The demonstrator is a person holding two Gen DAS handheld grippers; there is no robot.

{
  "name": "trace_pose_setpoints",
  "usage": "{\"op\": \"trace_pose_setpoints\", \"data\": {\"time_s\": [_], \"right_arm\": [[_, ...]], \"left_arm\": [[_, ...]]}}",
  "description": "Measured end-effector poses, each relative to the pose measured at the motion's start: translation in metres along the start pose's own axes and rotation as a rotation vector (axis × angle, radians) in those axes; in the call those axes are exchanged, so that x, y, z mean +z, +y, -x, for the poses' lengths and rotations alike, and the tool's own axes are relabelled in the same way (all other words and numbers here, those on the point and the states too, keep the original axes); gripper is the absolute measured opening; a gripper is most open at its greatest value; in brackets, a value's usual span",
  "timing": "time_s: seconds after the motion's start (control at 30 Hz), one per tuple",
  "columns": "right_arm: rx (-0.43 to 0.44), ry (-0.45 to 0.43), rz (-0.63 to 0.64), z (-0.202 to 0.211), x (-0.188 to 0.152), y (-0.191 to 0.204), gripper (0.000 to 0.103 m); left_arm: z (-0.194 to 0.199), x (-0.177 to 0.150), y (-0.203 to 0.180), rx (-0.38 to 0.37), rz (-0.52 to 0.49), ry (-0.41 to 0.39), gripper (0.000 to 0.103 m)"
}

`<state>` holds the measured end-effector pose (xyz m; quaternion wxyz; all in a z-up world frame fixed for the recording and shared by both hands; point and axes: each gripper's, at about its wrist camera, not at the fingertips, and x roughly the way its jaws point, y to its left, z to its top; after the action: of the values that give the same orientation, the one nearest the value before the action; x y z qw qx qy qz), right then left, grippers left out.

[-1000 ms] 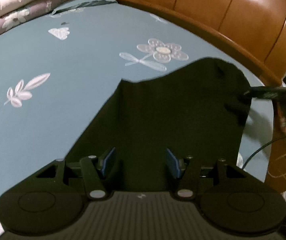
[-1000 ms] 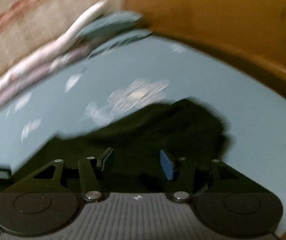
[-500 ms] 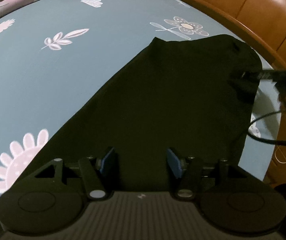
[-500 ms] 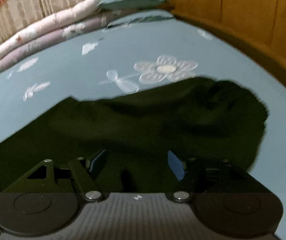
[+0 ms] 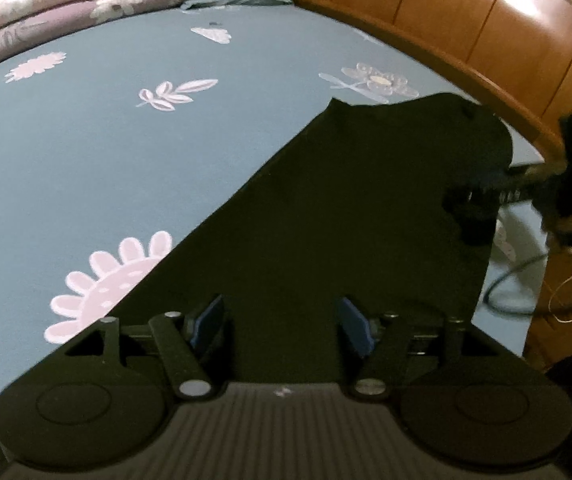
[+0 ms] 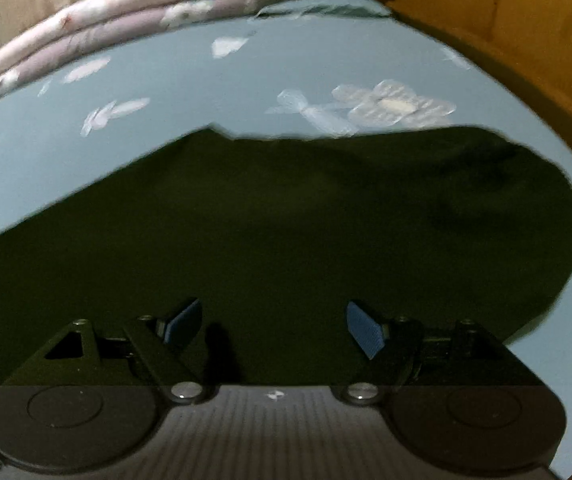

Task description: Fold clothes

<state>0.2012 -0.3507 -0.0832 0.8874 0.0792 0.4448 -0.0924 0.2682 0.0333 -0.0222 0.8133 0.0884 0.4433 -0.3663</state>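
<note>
Two grippers are hovering wide open, gripping nothing: the left gripper (image 5: 280, 330) and right gripper (image 6: 272, 330). The dark garment (image 5: 358, 216) is lying flat ahead of and beneath both on the bedsheet (image 5: 86, 168). Each should be pinching one edge layer evenly.

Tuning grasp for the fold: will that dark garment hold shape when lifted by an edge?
Probably not. The dark garment lies flat and follows the bedsheet, so it is likely floppy. Its far end looks rumpled, so pushing would likely bunch it.
</note>
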Motion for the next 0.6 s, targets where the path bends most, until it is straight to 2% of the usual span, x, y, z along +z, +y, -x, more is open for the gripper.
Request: {"op": "trace_pose_setpoints", "data": {"time_s": [0.1, 0.17, 0.3, 0.37, 0.5, 0.6], "right_arm": [[-0.015, 0.029, 0.026, 0.0, -0.015, 0.013, 0.087], [-0.036, 0.045, 0.05, 0.006, -0.023, 0.021, 0.095], [-0.085, 0.056, 0.071, 0.019, -0.03, 0.034, 0.095], [-0.075, 0.015, 0.074, 0.03, -0.026, 0.043, 0.095], [-0.034, 0.02, 0.13, 0.027, -0.027, 0.071, 0.096], [-0.03, 0.089, 0.157, 0.009, -0.04, 0.083, 0.098]], "left_arm": [[0.005, -0.011, 0.01, -0.004, 0.005, 0.005, 0.068], [0.005, -0.019, 0.016, -0.001, 0.005, 0.02, 0.068], [0.007, -0.027, 0.024, -0.018, -0.004, 0.033, 0.068], [0.009, -0.027, 0.026, -0.032, -0.016, 0.03, 0.068], [0.01, -0.02, 0.025, -0.056, -0.038, 0.018, 0.068], [0.007, -0.018, 0.024, -0.082, -0.043, 0.032, 0.069]]}}
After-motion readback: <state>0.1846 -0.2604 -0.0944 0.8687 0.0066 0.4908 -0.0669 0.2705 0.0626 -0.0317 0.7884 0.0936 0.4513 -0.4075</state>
